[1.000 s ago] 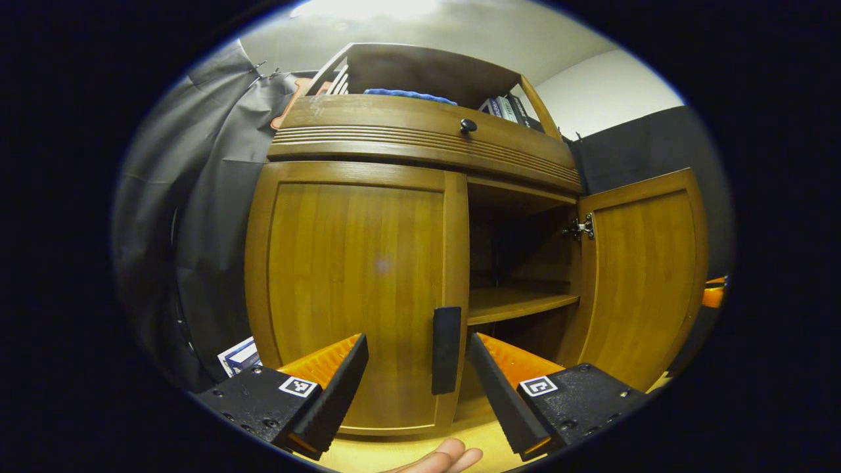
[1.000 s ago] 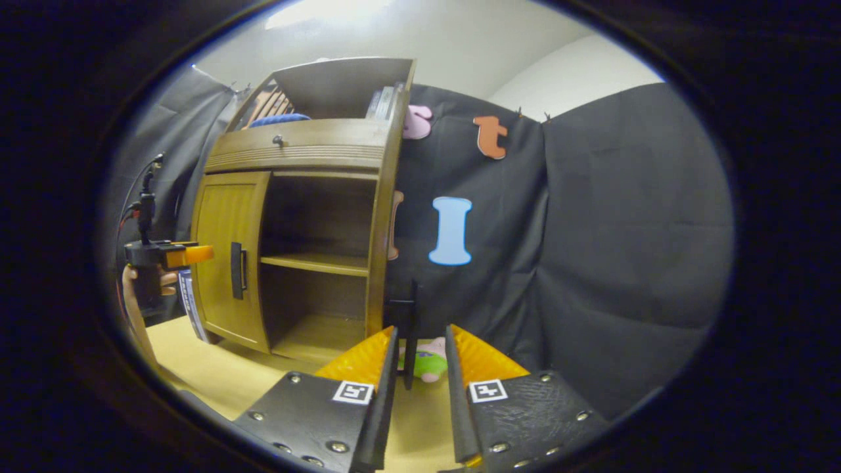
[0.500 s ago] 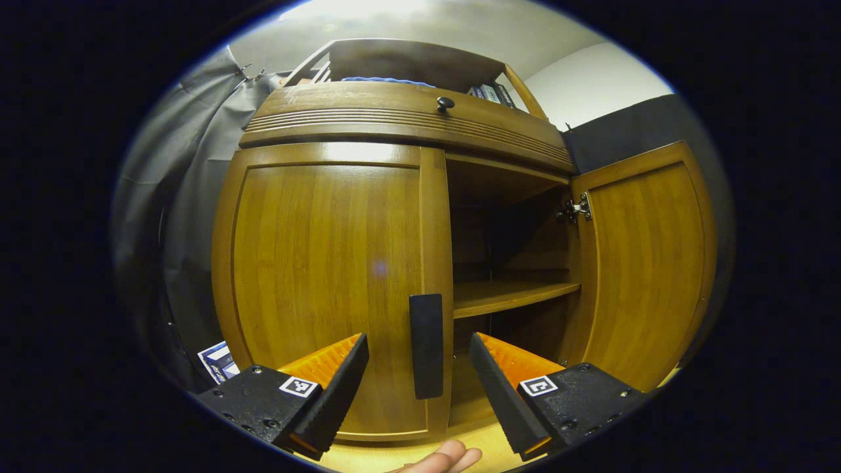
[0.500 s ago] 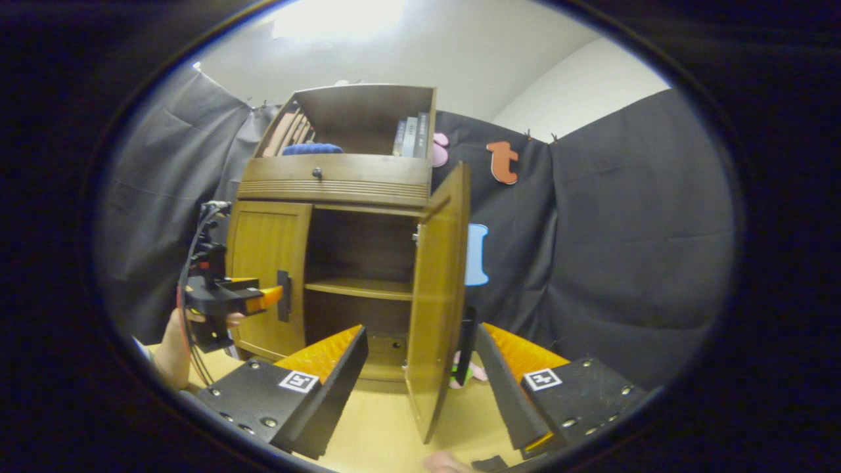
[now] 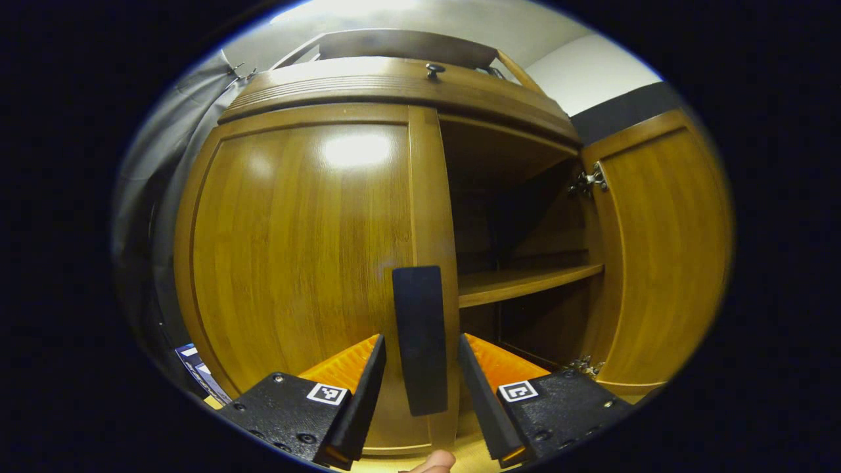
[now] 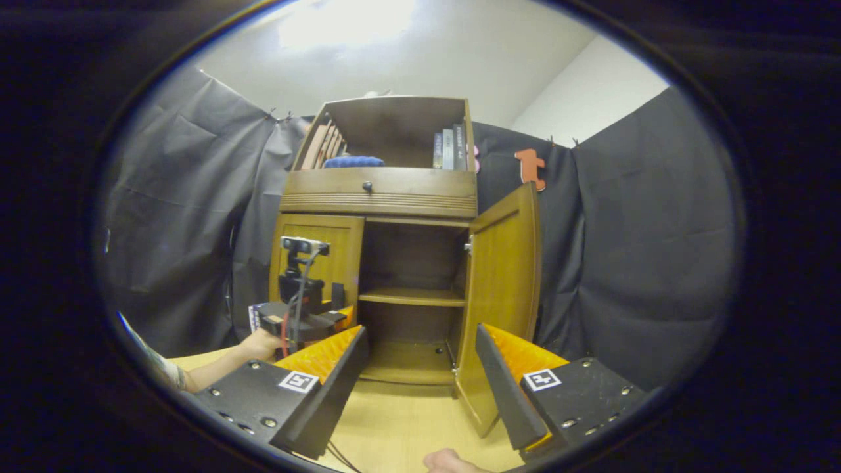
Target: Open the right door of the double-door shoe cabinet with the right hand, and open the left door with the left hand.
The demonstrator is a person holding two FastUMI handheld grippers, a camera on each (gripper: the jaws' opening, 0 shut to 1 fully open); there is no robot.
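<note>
The shoe cabinet [image 5: 302, 236] at the centre of the left gripper view is varnished wood with a visible grain, glossy enough to throw back a bright patch of light on the left door [image 5: 289, 217]. Its handle [image 5: 420, 338] is matt and dark. At upper right, the open right door [image 5: 663, 249] carries a shiny metal hinge [image 5: 589, 182]. In the right gripper view, the worktop [image 6: 401, 427] at bottom centre looks smooth, pale wood, and the books [image 6: 449, 148] on top are paper.
</note>
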